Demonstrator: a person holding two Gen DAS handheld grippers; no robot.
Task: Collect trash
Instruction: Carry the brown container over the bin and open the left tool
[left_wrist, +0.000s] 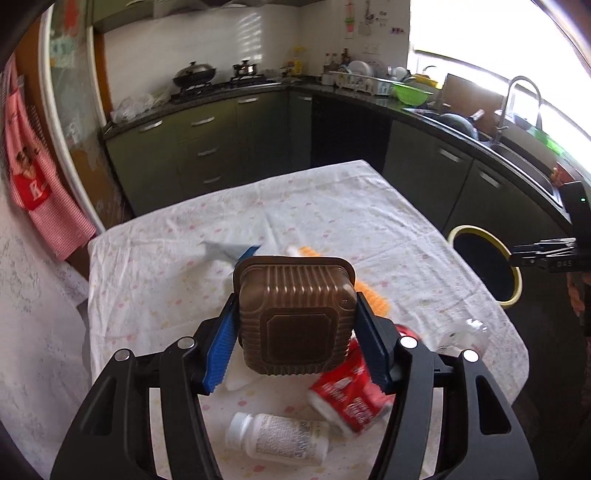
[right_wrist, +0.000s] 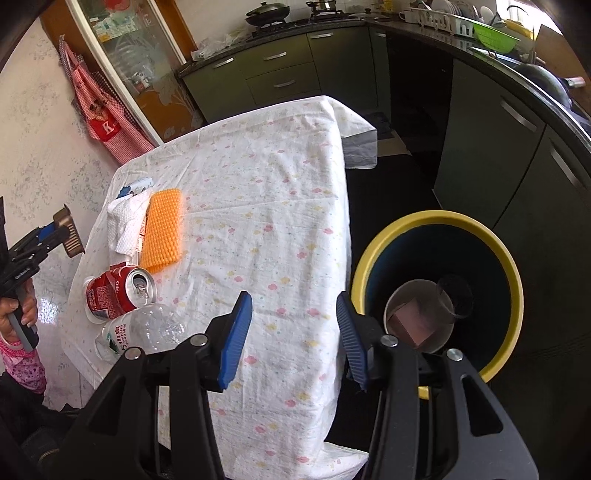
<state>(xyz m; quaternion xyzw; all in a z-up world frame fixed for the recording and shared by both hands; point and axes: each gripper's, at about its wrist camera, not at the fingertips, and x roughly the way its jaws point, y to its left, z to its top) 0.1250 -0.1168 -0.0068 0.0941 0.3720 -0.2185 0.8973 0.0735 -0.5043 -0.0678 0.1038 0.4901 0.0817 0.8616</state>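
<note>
Left tool (left_wrist: 295, 325) clamps brown ribbed tray (left_wrist: 293, 317) by its sides, base facing camera, above worktop (left_wrist: 332, 206); right tool (right_wrist: 293, 336) part-open, empty.

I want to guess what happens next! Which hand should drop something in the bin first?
Probably the left. Its gripper already clamps the brown ribbed plastic tray, lifted off the table. The right gripper is nearer the round yellow-rimmed black bin, but its jaws are empty.
</note>
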